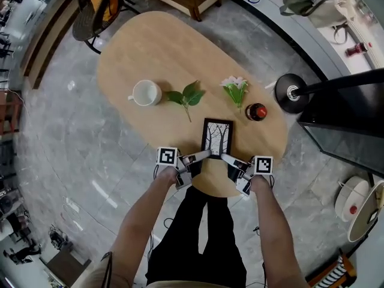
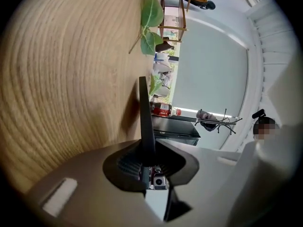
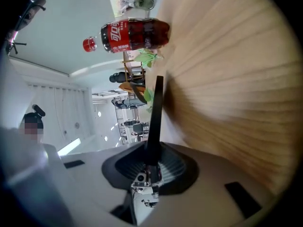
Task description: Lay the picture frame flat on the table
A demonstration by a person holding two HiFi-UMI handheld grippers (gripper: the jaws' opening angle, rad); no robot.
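Left gripper (image 1: 201, 156) and right gripper (image 1: 228, 158) each pinch the slim black picture frame (image 1: 217, 137) by a corner. I see it at the near end of the oval wood-grain table (image 1: 150, 53).

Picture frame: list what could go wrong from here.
1. The left gripper and right gripper each pinch only the thin near edge of the picture frame. Its far end could swing in the jaws and slap the table.
2. The bottle stands close to the frame's far right corner, so a sideways shift might knock it over.
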